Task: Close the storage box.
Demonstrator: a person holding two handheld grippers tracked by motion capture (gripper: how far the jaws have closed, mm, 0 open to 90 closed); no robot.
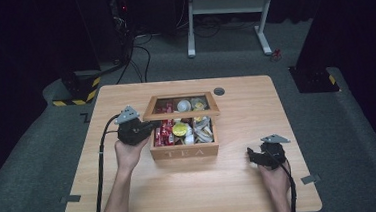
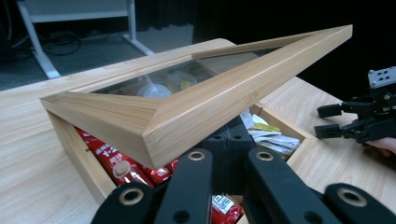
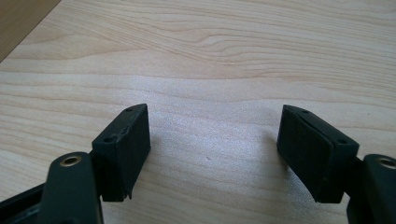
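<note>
Box: A wooden tea box [image 1: 184, 150] sat in the middle of the tabletop [image 1: 242, 187].
Lid: The lid [image 2: 196, 109] was part way up, tilted, still joined at the back. It had a wood frame with a clear pane.
Inside: I saw red packets [image 2: 116, 163] and other small packs.
Left gripper: My left gripper [image 1: 150, 129] was at the box's left side, under the lid's corner. Its fingers were clenched tight together, with nothing between them, and seemed to prop the lid from below.
Right gripper: My right gripper [image 3: 215, 154] rested well apart on the bare tabletop, fingers spread wide and holding nothing.
How it handles: I think the lid is light and stiff, but the pane could crack.
Where to hold: I would push on the wood frame, never the pane.
</note>
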